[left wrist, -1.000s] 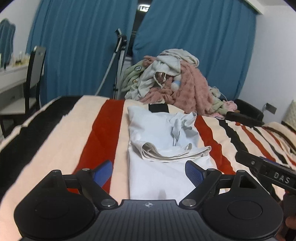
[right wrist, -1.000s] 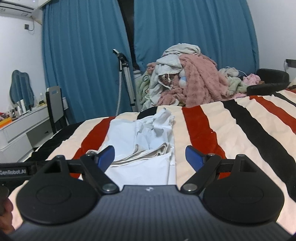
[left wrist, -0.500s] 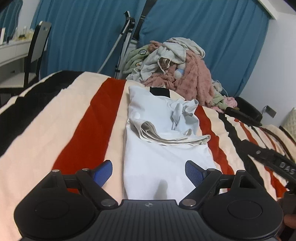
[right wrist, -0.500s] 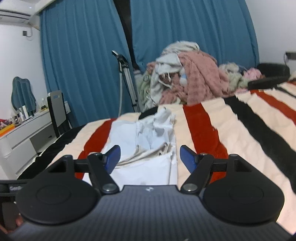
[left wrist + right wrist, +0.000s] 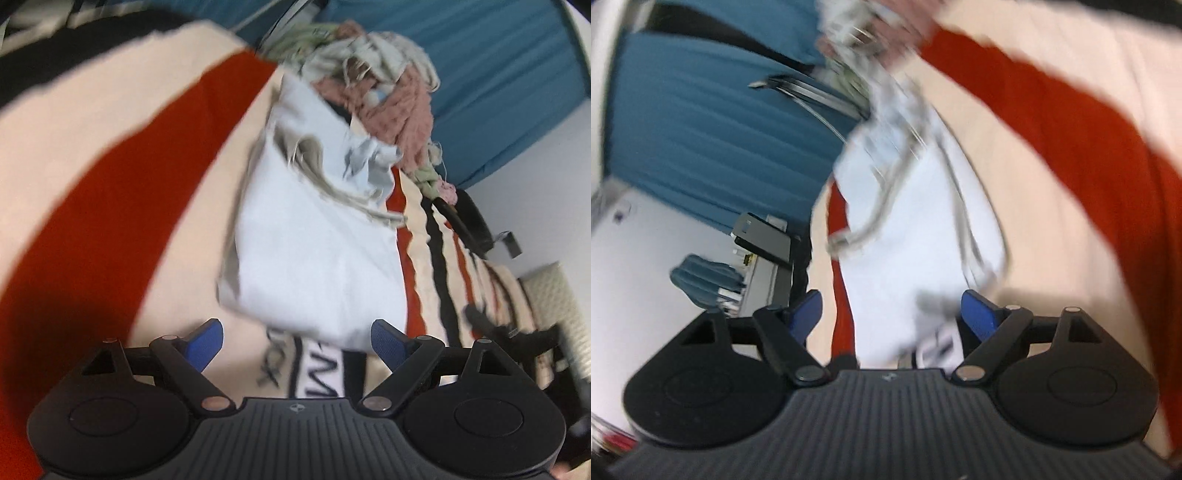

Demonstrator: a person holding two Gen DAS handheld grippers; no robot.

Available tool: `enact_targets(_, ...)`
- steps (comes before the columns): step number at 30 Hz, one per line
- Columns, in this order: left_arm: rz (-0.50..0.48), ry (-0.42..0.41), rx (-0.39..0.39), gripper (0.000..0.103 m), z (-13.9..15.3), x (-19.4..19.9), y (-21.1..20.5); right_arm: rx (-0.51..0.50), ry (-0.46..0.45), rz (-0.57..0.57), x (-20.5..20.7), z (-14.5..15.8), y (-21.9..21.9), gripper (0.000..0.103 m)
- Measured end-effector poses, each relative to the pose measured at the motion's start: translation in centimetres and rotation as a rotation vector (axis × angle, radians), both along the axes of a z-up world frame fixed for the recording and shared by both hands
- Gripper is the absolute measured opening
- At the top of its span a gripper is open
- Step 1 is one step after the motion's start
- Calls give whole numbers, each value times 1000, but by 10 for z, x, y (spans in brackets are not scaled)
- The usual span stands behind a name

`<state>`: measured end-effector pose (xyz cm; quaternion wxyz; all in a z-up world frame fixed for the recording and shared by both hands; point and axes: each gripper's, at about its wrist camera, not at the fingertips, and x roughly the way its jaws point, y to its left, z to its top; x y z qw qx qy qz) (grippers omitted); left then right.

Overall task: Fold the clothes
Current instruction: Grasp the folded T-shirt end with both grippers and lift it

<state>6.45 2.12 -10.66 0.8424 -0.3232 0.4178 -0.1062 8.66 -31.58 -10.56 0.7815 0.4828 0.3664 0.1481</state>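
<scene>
A white garment (image 5: 317,251) lies lengthwise on the red, cream and black striped bedspread (image 5: 110,184), with a rumpled folded part at its far end. A band with black letters (image 5: 321,376) shows at its near end. My left gripper (image 5: 297,341) is open just over that near edge, and the pads touch nothing. In the right wrist view the same garment (image 5: 916,221) runs away from my right gripper (image 5: 892,314). Its jaws are opening, with the garment's near corner between the fingertips and not pinched. Both views are tilted and blurred.
A heap of mixed clothes (image 5: 388,85) sits at the far end of the bed before blue curtains (image 5: 701,129). A metal stand (image 5: 812,92) leans there. A dark chair (image 5: 764,240) stands by a white dresser beside the bed. A dark blurred gripper shape (image 5: 517,332) shows at the right.
Both grippers have dropped toward the garment's near edge and rolled, so both views now tilt and blur. The lettered band has come into view. The right jaws narrowed, then widened again.
</scene>
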Motion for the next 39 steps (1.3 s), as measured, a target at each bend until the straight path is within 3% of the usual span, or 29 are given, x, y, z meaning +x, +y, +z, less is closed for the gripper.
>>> enact_targets(2,4,19,-30,89,-6,4,0,88,98,9,2,-21,3,84)
enact_targets(5,55,12,-38,88,-12,9,0,132,134,-26,4,-36,5,78)
enact_targets(7,117,-20,-23,88,-13,15,1,93,110,-74,7,-41,2,77)
enact_targets(10,121,-10,-74,84,-21,31,0,92,122,-149,17,-53,-5,59)
enact_targets(13,125,-12,-25,71,-26,39,-6,72,99,-177,19,-53,-5,42)
enact_targets(15,135,-19,12,54,-27,40,-9,32,70,-173,18,-49,-4,31)
enact_targets(17,145,-27,25,30,-27,39,-9,16,36,-181,13,-44,-5,16)
enact_targets(19,141,-58,18,17,-22,35,-6,-2,-1,-185,8,-38,-6,13)
enact_targets(25,124,-201,-63,12,13,-6,4,-23,-126,-217,-19,-7,-12,10)
enact_targets(30,80,-306,-139,11,45,-71,7,-34,-274,-242,-88,33,-16,10)
enact_targets(34,47,-332,-155,11,54,-130,2,-64,-337,-252,-153,42,-21,9)
enact_targets(39,46,-349,-179,11,59,-194,-9,-175,-426,-268,-228,56,-21,9)
